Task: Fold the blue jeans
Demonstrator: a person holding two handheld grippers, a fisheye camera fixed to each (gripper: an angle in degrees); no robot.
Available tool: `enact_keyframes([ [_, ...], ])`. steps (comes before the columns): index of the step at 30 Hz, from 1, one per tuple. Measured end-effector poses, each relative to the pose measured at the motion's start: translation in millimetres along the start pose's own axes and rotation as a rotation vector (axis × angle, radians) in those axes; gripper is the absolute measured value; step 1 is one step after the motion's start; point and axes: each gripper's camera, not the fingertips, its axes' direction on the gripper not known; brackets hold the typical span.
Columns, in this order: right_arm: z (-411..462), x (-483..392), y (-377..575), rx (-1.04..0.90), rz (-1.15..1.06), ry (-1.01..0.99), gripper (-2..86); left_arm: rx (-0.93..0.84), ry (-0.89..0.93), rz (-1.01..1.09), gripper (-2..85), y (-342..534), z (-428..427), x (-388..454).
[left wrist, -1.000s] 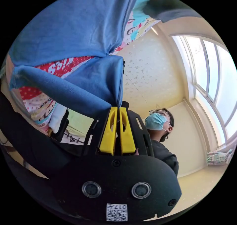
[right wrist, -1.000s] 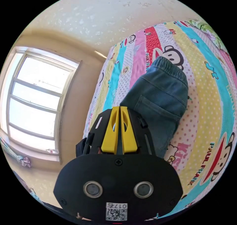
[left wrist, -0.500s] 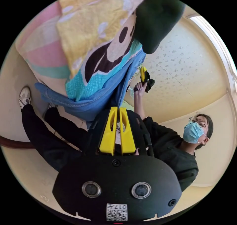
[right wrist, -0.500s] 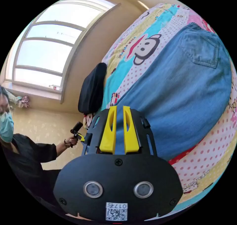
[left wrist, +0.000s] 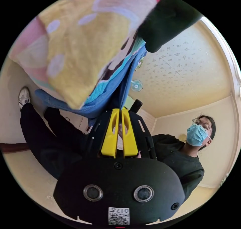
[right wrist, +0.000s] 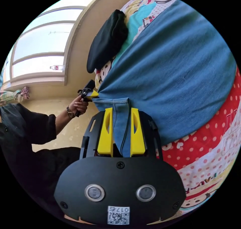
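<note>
Blue jeans (right wrist: 175,63) lie on a cartoon-print bedsheet (right wrist: 213,143); left gripper (left wrist: 120,111) clamps them, right gripper (right wrist: 120,111) apart.

bedsheet (right wrist: 205,163) — cartoon print | black garment (right wrist: 108,40) — on bedsheet | window (right wrist: 37,58)

Bright daylight from the window (right wrist: 37,55) — glaring white, fisheye-bent edges, near bedsheet (left wrist: 75,50) blurred

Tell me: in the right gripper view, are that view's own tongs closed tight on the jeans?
No: the right tongs stand apart, with a strip of the blue jeans hanging loosely between them.
</note>
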Motion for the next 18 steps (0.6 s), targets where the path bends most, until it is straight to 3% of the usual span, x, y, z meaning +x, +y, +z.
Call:
enact_keyframes([
  [3, 10.9, 1.5, 1.5, 0.002, 0.029, 0.017, 6.7, -0.022, -0.030, 0.007, -0.8, 1.2, 7.4, -0.7],
  [8, 14.0, -27.0, 10.3, 0.034, -0.052, -0.144, 3.0, -0.039, -0.028, 0.041, -0.6, 6.4, 10.5, -5.0],
  [14, 71.6, -24.0, 21.0, -0.195, -0.093, -0.347, 4.3, -0.052, -0.227, 0.158, 2.3, 15.8, 11.3, -17.5],
  [18, 52.1, 1.4, 43.9, -0.084, 0.026, -0.271, 7.9, -0.152, -0.472, 0.117, 5.1, 39.3, 18.8, -42.0],
])
